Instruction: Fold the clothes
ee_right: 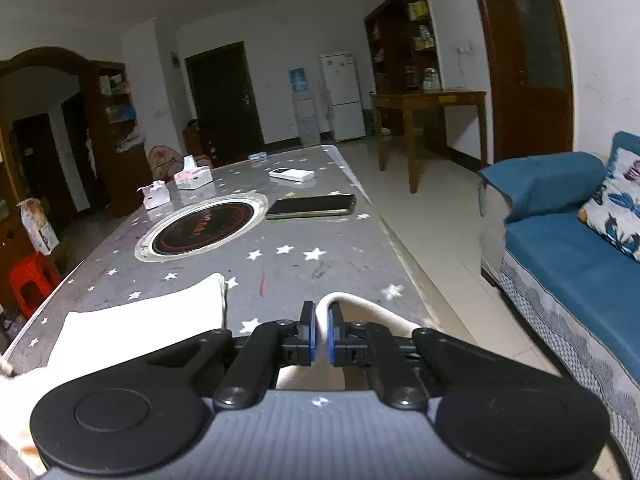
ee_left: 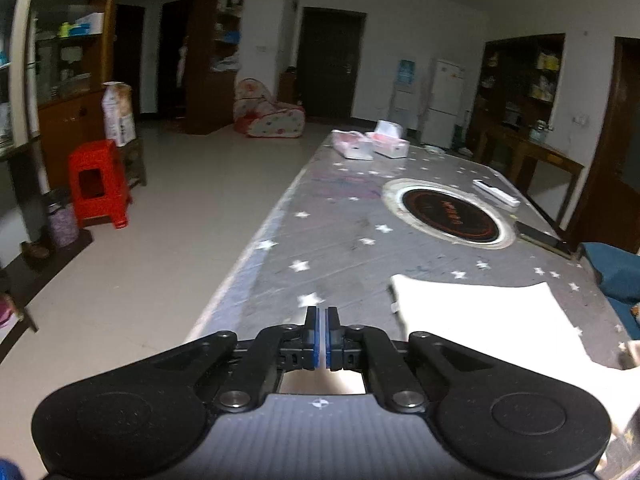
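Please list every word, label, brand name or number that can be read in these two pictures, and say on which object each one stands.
No text can be read with certainty.
Induction cooktop: reddish lettering in its centre, too blurred to read.
Tall bag on the stool: print too small to read.
Water bottle: blue label, unreadable.
White fridge: small marks, unreadable.
Tissue box: no legible text.

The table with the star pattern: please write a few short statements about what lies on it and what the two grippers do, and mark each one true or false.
1. The right gripper pinches a white garment. True.
2. The left gripper is wide open. False: its fingers are shut on nothing.
3. A dark phone lies beside the round black cooktop. True.
4. The table is bare wood. False: a grey star-patterned cover.
5. A red stool stands on the floor. True.
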`<action>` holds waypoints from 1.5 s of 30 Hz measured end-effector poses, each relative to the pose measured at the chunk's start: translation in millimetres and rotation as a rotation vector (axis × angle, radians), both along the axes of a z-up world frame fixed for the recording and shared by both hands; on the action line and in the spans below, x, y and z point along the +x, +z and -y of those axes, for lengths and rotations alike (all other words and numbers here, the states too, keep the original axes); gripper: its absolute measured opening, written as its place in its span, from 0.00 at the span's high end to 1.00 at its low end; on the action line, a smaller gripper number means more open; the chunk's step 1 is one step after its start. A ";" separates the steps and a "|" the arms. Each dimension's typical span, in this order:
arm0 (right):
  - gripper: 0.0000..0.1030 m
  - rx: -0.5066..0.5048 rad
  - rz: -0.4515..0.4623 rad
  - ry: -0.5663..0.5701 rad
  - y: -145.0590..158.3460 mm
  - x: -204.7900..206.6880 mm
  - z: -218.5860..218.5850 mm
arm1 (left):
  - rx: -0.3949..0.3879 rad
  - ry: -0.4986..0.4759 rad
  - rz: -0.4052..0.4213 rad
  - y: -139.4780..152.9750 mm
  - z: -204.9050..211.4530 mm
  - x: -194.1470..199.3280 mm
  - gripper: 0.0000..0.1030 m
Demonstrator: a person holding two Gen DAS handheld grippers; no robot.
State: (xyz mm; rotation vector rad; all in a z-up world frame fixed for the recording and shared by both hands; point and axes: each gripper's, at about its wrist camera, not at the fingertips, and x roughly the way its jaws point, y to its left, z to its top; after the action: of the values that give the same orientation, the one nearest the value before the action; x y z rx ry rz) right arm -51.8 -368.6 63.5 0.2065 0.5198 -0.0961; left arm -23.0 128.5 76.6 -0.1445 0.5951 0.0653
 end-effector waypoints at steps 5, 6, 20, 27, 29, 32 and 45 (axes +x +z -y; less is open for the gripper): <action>0.95 0.024 -0.031 -0.025 -10.1 -8.0 7.1 | 0.015 0.011 -0.034 -8.4 -6.3 -5.6 0.97; 0.94 0.023 -0.039 -0.030 -12.0 -8.3 8.2 | 0.020 0.010 -0.041 -9.9 -6.5 -6.1 0.97; 0.80 -0.024 -0.022 -0.039 -3.3 -7.8 4.0 | 0.042 -0.155 -0.123 -35.9 62.8 39.4 0.70; 0.79 -0.042 -0.037 0.076 6.1 25.2 -19.5 | 0.062 -0.213 -0.159 -46.5 86.3 84.9 0.61; 0.79 -0.030 -0.064 0.143 4.4 43.4 -29.8 | 0.073 -0.226 -0.174 -52.0 90.7 96.4 0.59; 0.79 -0.014 -0.109 0.211 -4.5 69.9 -42.7 | 0.088 -0.234 -0.194 -59.7 95.7 111.5 0.59; 0.79 -0.006 -0.239 0.331 -43.9 152.1 -75.8 | 0.113 -0.271 -0.237 -79.3 104.7 155.7 0.71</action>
State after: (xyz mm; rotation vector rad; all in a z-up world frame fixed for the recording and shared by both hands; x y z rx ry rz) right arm 100.3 -292.8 19.5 0.1007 0.7847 0.2029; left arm 132.7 23.8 -2.7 0.0556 0.8405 -0.1479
